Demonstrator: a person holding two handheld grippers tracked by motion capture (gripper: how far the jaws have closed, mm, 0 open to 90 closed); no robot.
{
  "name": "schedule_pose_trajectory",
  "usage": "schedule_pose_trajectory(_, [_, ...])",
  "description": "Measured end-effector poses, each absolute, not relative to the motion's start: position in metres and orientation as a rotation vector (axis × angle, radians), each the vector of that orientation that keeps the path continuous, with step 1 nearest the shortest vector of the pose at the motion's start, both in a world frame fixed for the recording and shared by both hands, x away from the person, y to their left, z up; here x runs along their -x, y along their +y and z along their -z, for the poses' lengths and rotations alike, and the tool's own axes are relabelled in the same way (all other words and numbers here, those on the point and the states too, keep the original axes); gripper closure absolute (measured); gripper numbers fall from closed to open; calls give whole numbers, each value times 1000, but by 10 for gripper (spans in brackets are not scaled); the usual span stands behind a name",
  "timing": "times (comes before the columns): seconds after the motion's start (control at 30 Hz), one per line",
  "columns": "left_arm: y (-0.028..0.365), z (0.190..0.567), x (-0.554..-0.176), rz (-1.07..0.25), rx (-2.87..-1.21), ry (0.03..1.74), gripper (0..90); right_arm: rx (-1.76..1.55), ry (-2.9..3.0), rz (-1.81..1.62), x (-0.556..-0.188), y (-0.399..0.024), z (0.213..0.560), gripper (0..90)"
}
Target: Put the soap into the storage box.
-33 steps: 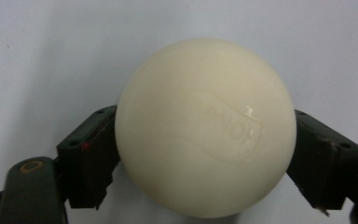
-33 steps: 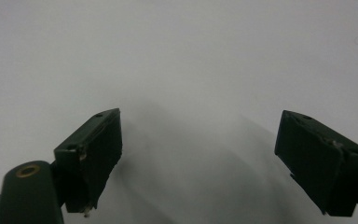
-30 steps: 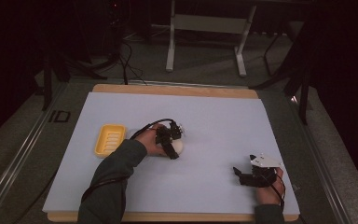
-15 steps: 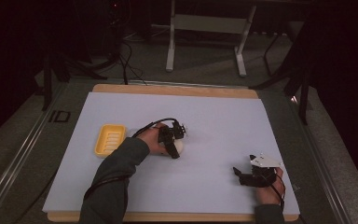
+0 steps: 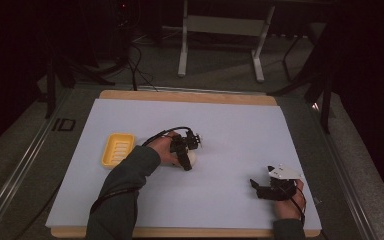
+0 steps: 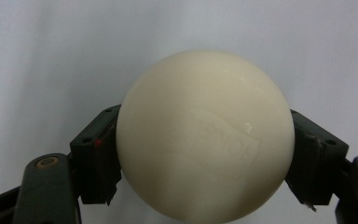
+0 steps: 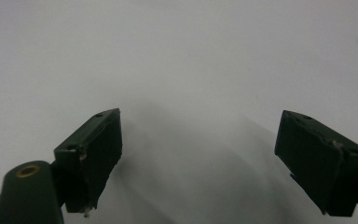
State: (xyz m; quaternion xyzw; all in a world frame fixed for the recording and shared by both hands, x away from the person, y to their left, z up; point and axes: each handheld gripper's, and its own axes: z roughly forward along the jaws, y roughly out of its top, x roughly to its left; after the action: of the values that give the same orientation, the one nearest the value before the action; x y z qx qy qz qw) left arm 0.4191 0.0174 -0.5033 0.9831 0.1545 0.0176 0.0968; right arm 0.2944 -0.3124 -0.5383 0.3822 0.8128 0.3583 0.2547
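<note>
A cream-white ball (image 6: 205, 140) with faint embossed lettering sits between the jaws of my left gripper (image 6: 205, 158). Both black pads (image 6: 98, 158) touch its sides, and the jaws have just been closing on it. From above, the left gripper (image 5: 189, 161) and the ball (image 5: 192, 158) rest on the white sheet at mid-table, right of a yellow tray (image 5: 105, 157). My right gripper (image 5: 255, 186) lies near the front right of the sheet. Its jaws (image 7: 200, 158) stand wide open over bare white surface with nothing between them.
The white sheet (image 5: 240, 130) covers a wooden board (image 5: 190, 96). Behind the table stand a metal frame (image 5: 220, 45) and dark cables on the floor (image 5: 135, 55). A black cable (image 5: 167, 132) loops from the left gripper.
</note>
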Motion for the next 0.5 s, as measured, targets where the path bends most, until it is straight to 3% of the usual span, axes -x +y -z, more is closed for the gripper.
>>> schedule_pose_trajectory(0.5, [36, 490, -416, -64, -2898, 482, 242, -1037, 2207, -971, -294, -312, 538, 147])
